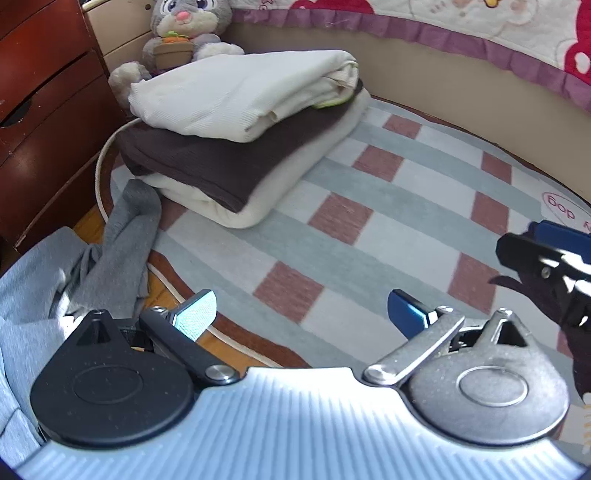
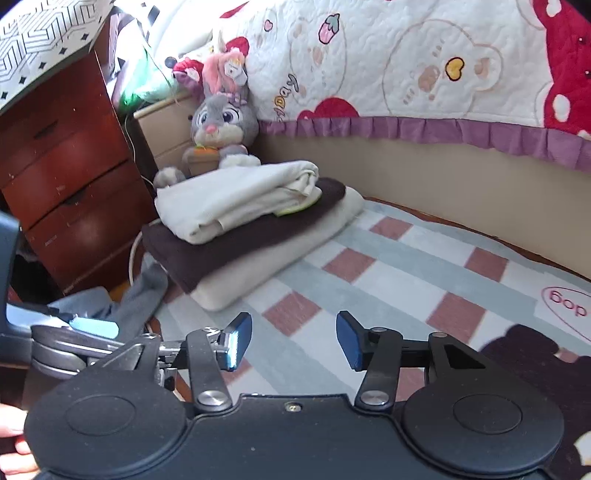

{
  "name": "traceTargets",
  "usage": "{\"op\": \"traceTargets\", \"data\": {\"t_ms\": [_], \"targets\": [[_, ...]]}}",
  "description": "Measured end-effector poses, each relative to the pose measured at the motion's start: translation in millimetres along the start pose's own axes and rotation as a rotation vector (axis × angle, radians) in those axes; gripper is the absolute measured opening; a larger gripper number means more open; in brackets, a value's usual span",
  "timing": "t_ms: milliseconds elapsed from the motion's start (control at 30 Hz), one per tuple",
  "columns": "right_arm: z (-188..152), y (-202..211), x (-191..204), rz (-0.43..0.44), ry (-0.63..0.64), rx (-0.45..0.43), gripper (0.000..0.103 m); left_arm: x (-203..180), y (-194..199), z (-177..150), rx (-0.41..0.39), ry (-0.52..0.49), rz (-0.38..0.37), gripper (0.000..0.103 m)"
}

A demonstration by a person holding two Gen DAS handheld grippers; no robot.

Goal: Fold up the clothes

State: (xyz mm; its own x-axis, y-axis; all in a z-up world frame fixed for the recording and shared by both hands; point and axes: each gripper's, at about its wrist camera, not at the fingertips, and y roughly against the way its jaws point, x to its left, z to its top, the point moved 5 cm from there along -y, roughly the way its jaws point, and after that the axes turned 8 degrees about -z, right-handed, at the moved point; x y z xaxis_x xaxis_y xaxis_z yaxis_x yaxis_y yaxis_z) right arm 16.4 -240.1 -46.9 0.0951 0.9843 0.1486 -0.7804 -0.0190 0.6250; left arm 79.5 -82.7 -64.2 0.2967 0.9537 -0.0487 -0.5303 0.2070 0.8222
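Looking along the left tool (image 1: 301, 314) in the left wrist view: its jaws stand wide apart w/ nothing between them, only the checked rug (image 1: 388, 206) below. A stack of folded clothes (image 1: 236, 140) sits on the rug's far left part: cream piece on top, dark brown one under it, a thick cream layer at the bottom. Behind the stack a grey plush rabbit (image 1: 184, 29) leans by a beige drawer unit, next to a red-brown wooden dresser (image 1: 44, 96). A loose grey garment (image 1: 55, 280) lies crumpled at lower left, partly off the rug's edge onto wood floor, just beside the left finger. The right tool (image 1: 546, 258) shows at the right edge, blurred, over a dark patch.

Right wrist view: the right tool (image 2: 293, 339) has its jaws part open, roughly mid-width, nothing gripped; blue pads face each other over the rug (image 2: 406, 266). Same clothes stack (image 2: 243, 221) sits ahead-left, rabbit (image 2: 221, 125) behind it against the bed's quilt (image 2: 406, 66) w/ purple frill. The grey garment (image 2: 144, 299) lies near the dresser (image 2: 70, 170). Part of the left tool (image 2: 92, 328) intrudes at left. A dark bear-shaped print (image 2: 524, 354) marks the rug at lower right; fingers (image 2: 14, 443) show at bottom left.
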Motion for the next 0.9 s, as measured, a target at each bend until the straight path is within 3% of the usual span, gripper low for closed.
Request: {"op": "traceTargets", "data": {"t_ms": [467, 633, 767, 900], "targets": [[-12.3, 29.4, -19.4, -0.040, 0.025, 0.083, 0.063, -38.5, 27.1, -18.6, 0.015, -0.029, -0.014, 0.101], [-12.2, 34.8, -22.4, -0.052, 0.030, 0.086, 0.064, -45.9, 31.9, -21.5, 0.014, -0.028, -0.003, 0.101], [-10.1, 39.8, -22.6, -0.050, 0.038, 0.075, 0.073, -50.1, 28.2, -25.1, 0.033, -0.037, 0.018, 0.101], [-9.1, 41.3, -21.9, -0.062, 0.042, 0.078, 0.073, -52.7, 25.9, -27.7, 0.051, -0.033, 0.006, 0.101]]}}
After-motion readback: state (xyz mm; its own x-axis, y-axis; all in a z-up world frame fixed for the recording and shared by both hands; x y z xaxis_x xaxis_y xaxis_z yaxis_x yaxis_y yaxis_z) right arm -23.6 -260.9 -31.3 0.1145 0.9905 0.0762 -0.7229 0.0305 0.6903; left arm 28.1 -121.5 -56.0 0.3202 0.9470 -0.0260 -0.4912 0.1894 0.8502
